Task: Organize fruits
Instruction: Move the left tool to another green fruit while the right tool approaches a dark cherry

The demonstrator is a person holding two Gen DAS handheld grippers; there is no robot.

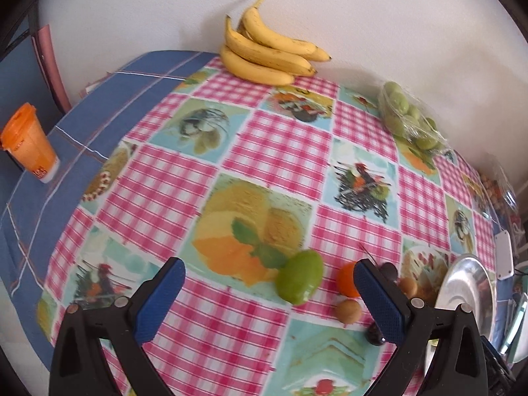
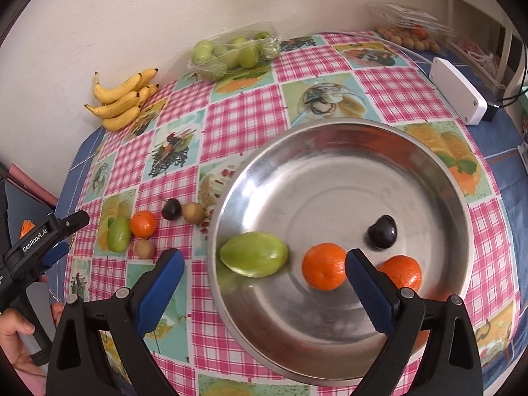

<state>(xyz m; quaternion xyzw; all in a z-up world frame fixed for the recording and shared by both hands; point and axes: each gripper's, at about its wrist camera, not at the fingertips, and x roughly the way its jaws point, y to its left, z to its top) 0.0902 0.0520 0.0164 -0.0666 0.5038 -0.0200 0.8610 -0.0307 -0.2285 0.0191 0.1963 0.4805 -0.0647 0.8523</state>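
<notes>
While the steel bowl (image 2: 330,171) already holds a green fruit (image 2: 253,254), two oranges (image 2: 325,265) and one dark plum (image 2: 382,231), the sorting looks roughly half done. Left on the checked tablecloth (image 2: 237,122) just beside the bowl are another green fruit (image 1: 299,276), an orange (image 1: 346,280), two dark plums (image 2: 171,209) and two small brown fruits (image 2: 193,212). Both the left gripper (image 1: 269,300) and the right gripper (image 2: 264,287) are spread wide and carry nothing, the left one hovering over the loose cluster, which I judge the likely next pick.
</notes>
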